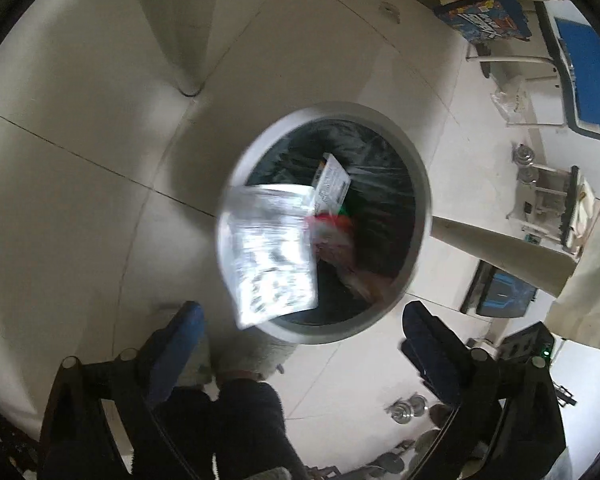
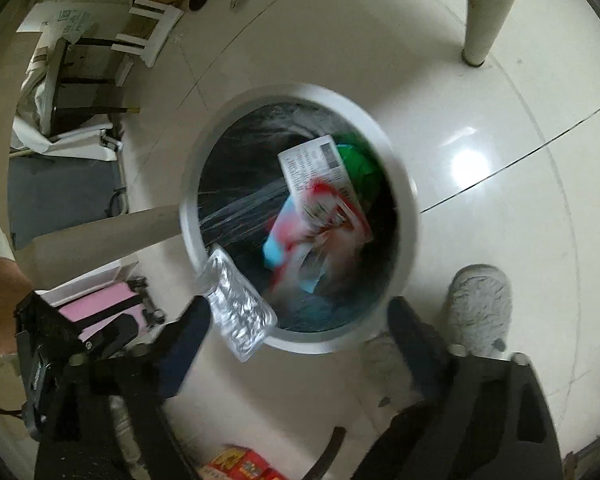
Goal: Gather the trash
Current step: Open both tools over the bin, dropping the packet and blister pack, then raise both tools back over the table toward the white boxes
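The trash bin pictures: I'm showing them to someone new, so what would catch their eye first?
Probably the round white trash bin on the pale tiled floor, its black liner holding colourful wrappers and a printed white packet. Next, the shiny silver foil packet blurred at the bin's near rim, apparently mid-drop. Both grippers, left and right, hang open above.

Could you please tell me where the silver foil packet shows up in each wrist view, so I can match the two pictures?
Left wrist view: the silver foil packet is left of centre, overlapping the left rim of the trash bin, above the open left hand-held gripper.
Right wrist view: the packet is at lower centre-left, over the bin's lower-left rim, beside one finger of the open right hand-held gripper.
Shared landmark: the white printed wrapper inside the bin.
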Motion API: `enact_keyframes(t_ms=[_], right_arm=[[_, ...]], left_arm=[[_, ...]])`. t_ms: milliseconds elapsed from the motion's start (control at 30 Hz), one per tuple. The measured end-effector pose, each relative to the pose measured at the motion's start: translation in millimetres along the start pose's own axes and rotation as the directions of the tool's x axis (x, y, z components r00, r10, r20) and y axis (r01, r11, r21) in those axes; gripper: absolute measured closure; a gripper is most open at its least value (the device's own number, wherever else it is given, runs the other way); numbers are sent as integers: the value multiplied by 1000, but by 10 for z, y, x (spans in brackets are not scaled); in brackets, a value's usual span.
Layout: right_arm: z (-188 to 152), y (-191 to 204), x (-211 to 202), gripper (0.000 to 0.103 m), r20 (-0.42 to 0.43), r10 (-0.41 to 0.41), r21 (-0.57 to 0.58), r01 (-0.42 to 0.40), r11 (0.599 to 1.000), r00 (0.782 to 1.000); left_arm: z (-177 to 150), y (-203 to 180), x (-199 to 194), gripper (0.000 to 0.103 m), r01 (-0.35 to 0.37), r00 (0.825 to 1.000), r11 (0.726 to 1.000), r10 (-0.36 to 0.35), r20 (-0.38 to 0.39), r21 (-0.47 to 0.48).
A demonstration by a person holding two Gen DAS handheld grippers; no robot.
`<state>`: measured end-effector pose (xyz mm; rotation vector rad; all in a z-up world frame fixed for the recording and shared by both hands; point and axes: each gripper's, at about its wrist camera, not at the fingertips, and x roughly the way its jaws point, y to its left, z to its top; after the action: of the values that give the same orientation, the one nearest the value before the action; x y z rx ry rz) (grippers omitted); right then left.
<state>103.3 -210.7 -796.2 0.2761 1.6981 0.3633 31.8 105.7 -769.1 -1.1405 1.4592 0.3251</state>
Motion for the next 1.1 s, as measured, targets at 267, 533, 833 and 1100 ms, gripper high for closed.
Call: enact_keyframes(t_ms=[267,533,833,1100], right_arm=[[-157,344,-310,2,148,-310,-190,335,923,939],[-426,599,-701,2,199,-426,-285,468,836,883],[-828,919,-1532,2,235,-425,-313,482,818,874],[-1189,1377,-2472,2,282,-397,-325,476,817,873]], left_arm=[[-366,-193,-218,2,-415,906,893,387,171,176],[-825,-372,-598,2,-524,848,817,473,239,242],[-1244,-731,-1244,2,-522,846,810,452,282,267],[-1572,-1048,-2056,2,-518,840,806,415,349,288]])
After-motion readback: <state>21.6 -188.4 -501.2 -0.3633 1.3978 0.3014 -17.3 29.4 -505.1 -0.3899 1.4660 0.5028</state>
